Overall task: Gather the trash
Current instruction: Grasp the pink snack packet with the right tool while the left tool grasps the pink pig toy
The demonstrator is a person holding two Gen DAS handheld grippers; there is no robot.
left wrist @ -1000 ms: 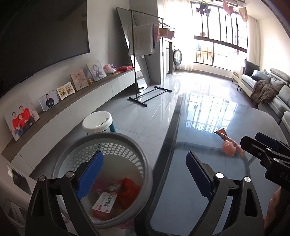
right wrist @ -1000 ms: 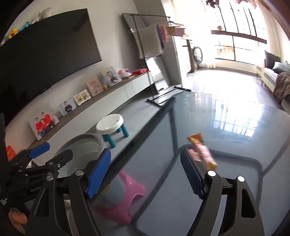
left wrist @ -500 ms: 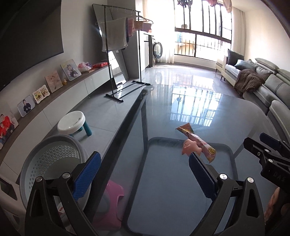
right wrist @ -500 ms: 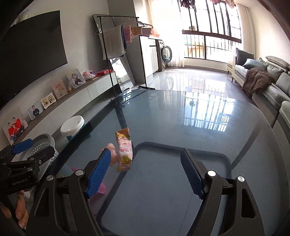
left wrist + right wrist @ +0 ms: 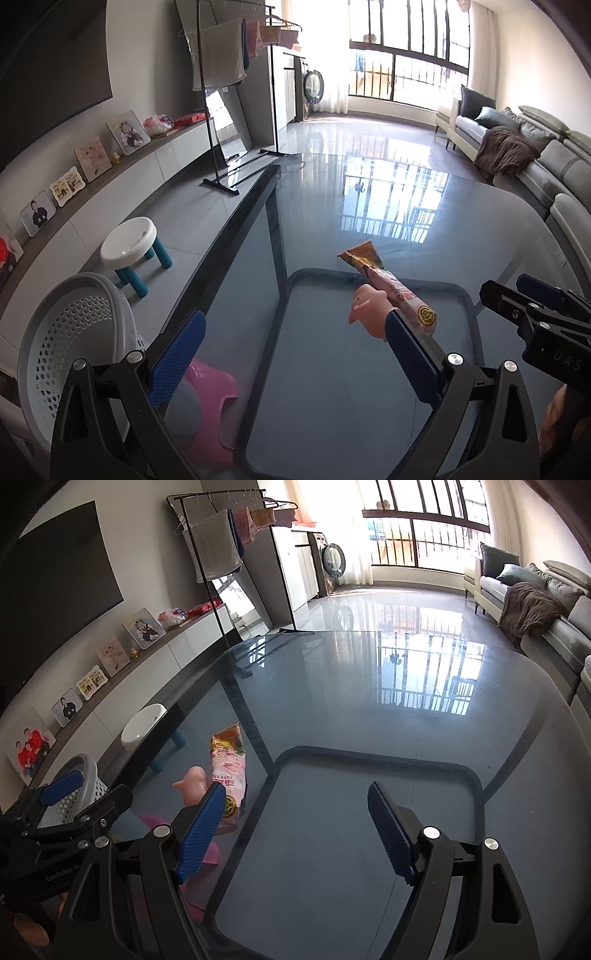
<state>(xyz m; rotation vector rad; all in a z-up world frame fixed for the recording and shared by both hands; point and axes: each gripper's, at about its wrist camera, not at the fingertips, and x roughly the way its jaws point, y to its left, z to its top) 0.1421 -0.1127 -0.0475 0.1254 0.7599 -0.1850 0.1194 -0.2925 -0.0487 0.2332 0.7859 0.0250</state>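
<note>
Two open grippers hover over a glass table [image 5: 332, 387] where one snack wrapper [image 5: 391, 288] lies.

Left wrist view: the left gripper [image 5: 291, 354] stands wide, nothing between its blue pads; one pink-and-yellow wrapper lies just past its right finger, a small pink toy figure [image 5: 364, 308] touching it. One grey perforated basket [image 5: 70, 350] stands off the table's left edge, one white stool [image 5: 131, 247] beyond, one pink stool [image 5: 210, 406] under the glass. Right wrist view: the right gripper [image 5: 295, 832] is also wide and empty; the wrapper [image 5: 229, 771] lies left of its left finger, partly hidden by that finger's pad. The left gripper's tips show at the left edge.
</note>
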